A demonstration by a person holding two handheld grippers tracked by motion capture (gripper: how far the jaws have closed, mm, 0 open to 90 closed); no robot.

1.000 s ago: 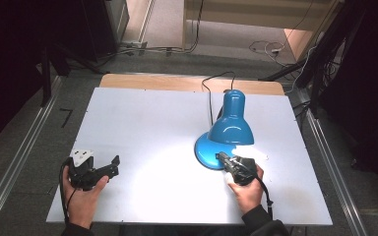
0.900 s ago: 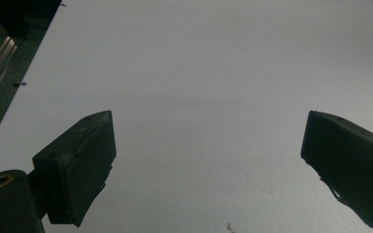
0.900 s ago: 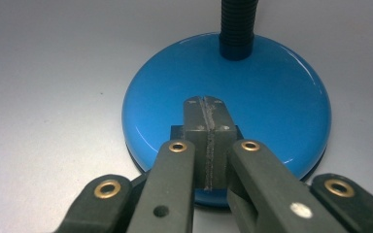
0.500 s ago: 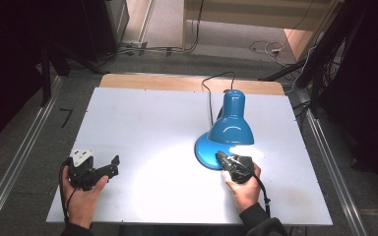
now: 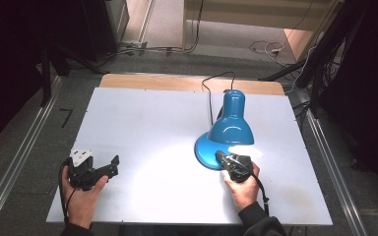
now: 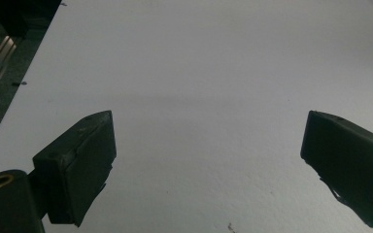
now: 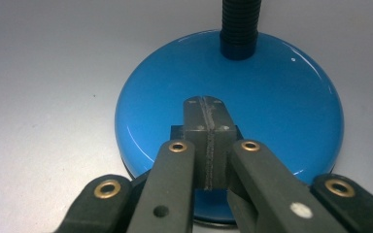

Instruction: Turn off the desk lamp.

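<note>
Blue desk lamp (image 5: 229, 130) is standing right of centre on the white table (image 5: 142, 123); right gripper (image 7: 208, 127), jaws clenched together, is pressing down on the lamp base (image 7: 281, 97); left gripper (image 6: 209, 155) is resting released, jaws wide, over bare table near the left edge.
</note>
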